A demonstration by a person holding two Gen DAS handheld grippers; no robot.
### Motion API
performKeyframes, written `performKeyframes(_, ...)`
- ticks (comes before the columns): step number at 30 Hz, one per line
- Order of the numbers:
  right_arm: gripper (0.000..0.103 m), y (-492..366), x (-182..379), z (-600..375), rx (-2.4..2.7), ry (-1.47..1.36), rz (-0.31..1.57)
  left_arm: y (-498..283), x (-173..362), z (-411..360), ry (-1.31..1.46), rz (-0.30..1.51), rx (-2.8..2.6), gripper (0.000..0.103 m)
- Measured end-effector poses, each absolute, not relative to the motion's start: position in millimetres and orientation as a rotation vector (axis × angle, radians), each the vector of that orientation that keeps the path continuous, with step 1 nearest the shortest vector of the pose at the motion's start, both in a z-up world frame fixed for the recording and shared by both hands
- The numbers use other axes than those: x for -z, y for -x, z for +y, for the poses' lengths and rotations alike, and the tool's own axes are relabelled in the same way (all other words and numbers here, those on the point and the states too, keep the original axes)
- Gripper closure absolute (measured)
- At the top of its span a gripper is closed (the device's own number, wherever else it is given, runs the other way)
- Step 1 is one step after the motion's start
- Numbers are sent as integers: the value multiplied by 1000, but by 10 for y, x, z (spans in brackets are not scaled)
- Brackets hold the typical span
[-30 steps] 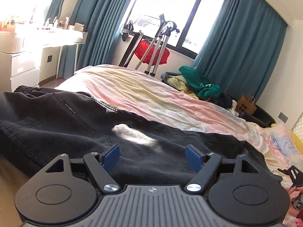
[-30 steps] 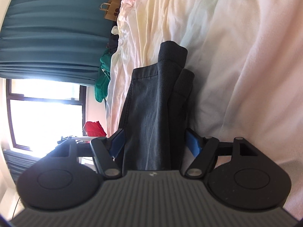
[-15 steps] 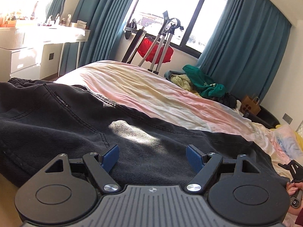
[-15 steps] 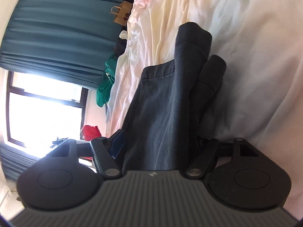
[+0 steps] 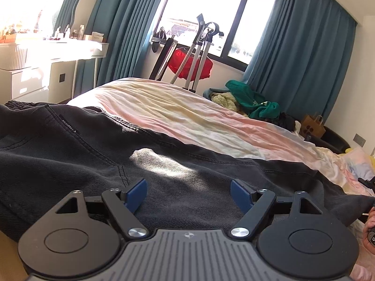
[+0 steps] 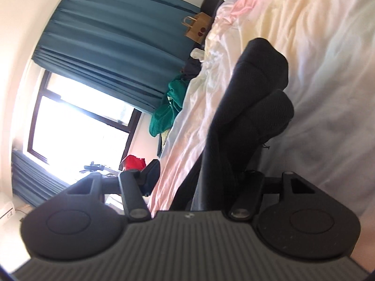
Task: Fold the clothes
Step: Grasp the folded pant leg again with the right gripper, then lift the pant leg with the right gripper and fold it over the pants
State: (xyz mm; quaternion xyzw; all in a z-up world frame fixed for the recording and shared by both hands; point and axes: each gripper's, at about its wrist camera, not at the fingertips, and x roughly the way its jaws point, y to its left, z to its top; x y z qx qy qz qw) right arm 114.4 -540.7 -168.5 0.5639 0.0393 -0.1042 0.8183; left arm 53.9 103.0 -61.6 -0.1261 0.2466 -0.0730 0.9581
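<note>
Sunlit bedding in pale pink and yellow (image 5: 187,114) is covering the bed, with teal curtains (image 5: 304,53) hanging by the window. Dark jeans (image 5: 93,154) are lying spread across the near side. The left gripper (image 5: 188,190) is hovering low over them, its blue pads wide apart with nothing between. The right gripper (image 6: 201,178), turned sideways, is showing the jeans' leg ends (image 6: 253,89) running between its fingers; whether it is clamping them I cannot tell
</note>
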Motion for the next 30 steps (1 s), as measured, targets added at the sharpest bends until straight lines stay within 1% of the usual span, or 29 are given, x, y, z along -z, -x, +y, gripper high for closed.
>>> performKeyframes(2,43,-1185,1624,-5387,208,-1158,92,-548,619,1030,255,500,147,22)
performKeyframes(3,46,-1187,1659,-5406,224,-1173,104,-552,622,1032,255,500,147,22)
performKeyframes(5,56,-1188,1733,-5444,256,-1204,130,-556,625,1030,252,499,147,22)
performKeyframes(7,78,-1174,1848,-5500,308,-1253,175,-556,630,1024,248,497,146,22)
performKeyframes(8,80,-1159,1927,-5538,343,-1287,208,-557,632,1021,245,496,146,22)
performKeyframes(10,88,-1124,2069,-5607,392,-1345,257,-563,642,992,211,495,138,22)
performKeyframes(12,89,-1114,2079,-5629,403,-1348,267,-571,662,953,167,494,128,22)
performKeyframes(17,89,-1194,1730,-5475,444,-1112,284,-599,730,841,63,492,105,22)
performKeyframes(27,90,-1103,1845,-5456,487,-1132,326,-630,731,870,-6,470,-10,22)
performKeyframes(30,89,-1092,1826,-5427,485,-1114,329,-704,792,903,-15,524,-35,22)
